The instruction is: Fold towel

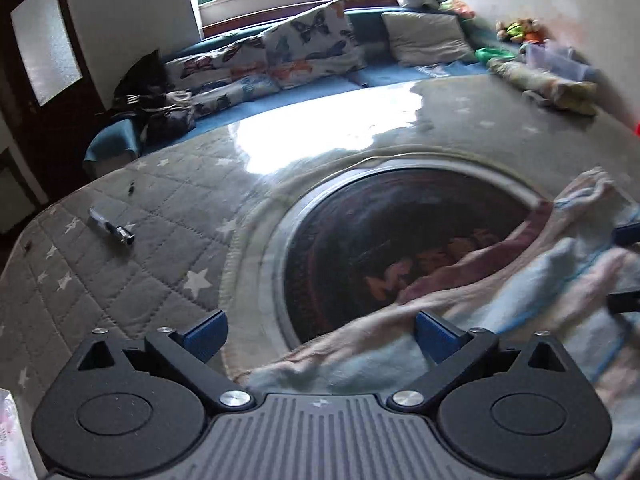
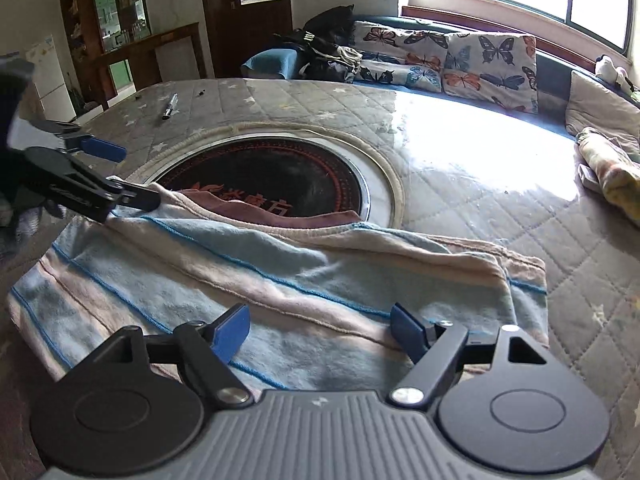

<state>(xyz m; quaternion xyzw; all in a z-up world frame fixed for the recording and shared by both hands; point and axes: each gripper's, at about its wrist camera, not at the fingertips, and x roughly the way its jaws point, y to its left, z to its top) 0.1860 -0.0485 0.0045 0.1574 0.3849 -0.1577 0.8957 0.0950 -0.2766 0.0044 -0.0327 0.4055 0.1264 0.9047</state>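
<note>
Claws hover wide and empty over a striped towel (image 2: 256, 280) on the quilted surface (image 2: 460, 200): right claw (image 2: 320, 334) above the near edge, left claw (image 1: 320, 334) at the far-left corner. The towel, partly covering a round hotplate (image 2: 272, 172), runs lengthwise left to right; the fold likely needs matching corners pinched evenly, stripes aligned
</note>
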